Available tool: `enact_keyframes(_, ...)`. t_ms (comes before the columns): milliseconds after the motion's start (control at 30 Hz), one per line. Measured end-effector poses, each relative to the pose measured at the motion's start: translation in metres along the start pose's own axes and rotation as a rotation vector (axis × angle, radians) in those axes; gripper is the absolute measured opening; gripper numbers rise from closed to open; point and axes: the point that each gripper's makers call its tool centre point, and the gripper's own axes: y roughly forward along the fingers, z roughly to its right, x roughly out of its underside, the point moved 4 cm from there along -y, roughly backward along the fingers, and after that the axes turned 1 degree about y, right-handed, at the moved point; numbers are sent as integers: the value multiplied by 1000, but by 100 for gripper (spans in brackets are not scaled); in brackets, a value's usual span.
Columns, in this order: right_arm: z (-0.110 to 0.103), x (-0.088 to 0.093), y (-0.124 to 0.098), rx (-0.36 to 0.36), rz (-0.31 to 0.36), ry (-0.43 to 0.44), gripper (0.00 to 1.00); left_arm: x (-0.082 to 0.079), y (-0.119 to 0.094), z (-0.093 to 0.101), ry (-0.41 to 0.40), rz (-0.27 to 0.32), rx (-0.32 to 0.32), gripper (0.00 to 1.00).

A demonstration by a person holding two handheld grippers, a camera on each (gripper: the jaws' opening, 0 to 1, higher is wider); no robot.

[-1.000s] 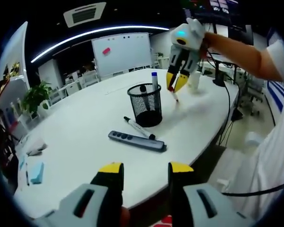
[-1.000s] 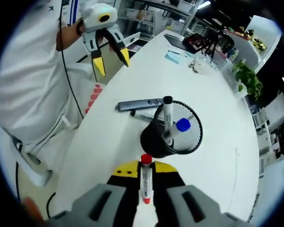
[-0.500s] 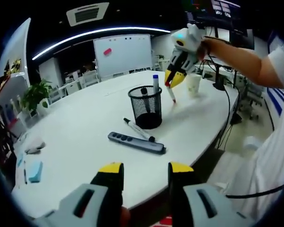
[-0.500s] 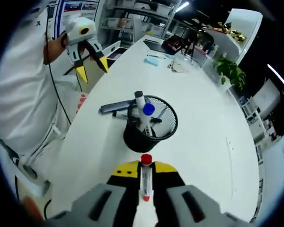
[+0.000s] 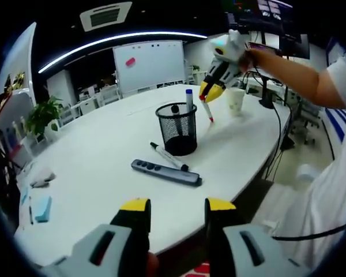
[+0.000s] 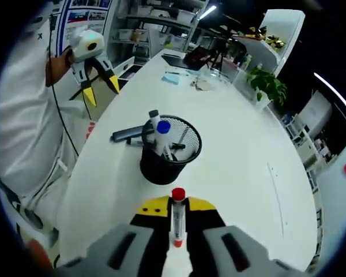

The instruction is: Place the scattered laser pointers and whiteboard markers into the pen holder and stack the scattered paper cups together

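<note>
A black mesh pen holder (image 5: pixel 177 128) (image 6: pixel 168 149) stands on the white table with two markers upright in it, one blue-capped (image 6: pixel 162 136). My right gripper (image 6: pixel 176 214) (image 5: pixel 209 99) hangs in the air just right of and above the holder, shut on a red-capped whiteboard marker (image 6: pixel 176 222) (image 5: pixel 207 110). In front of the holder lie a black-capped marker (image 5: pixel 169 156) and a dark laser pointer (image 5: pixel 166 172). A paper cup (image 5: pixel 236 101) stands behind the right gripper. My left gripper (image 5: pixel 176 208) (image 6: pixel 96 86) is open and held off the table's near edge.
Blue sticky notes (image 5: pixel 44 210) and small items lie at the table's far left end. A potted plant (image 5: pixel 42 117) and a whiteboard (image 5: pixel 147 61) stand beyond. The person's white sleeve (image 5: pixel 340 75) reaches in from the right. A cable hangs off the table's right side.
My right gripper has moved with the red-capped marker closer to the pen holder. The left gripper has held still.
</note>
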Motion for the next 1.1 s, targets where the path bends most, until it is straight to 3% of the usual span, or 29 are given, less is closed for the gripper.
enact_keyframes(600,12,5,-15,110,117,117,9,-1,-1,0,0,1,-3,38)
enact_keyframes(1100,13,4,-19,133,199,186,9,0,-2,1,-6,4,-2,38)
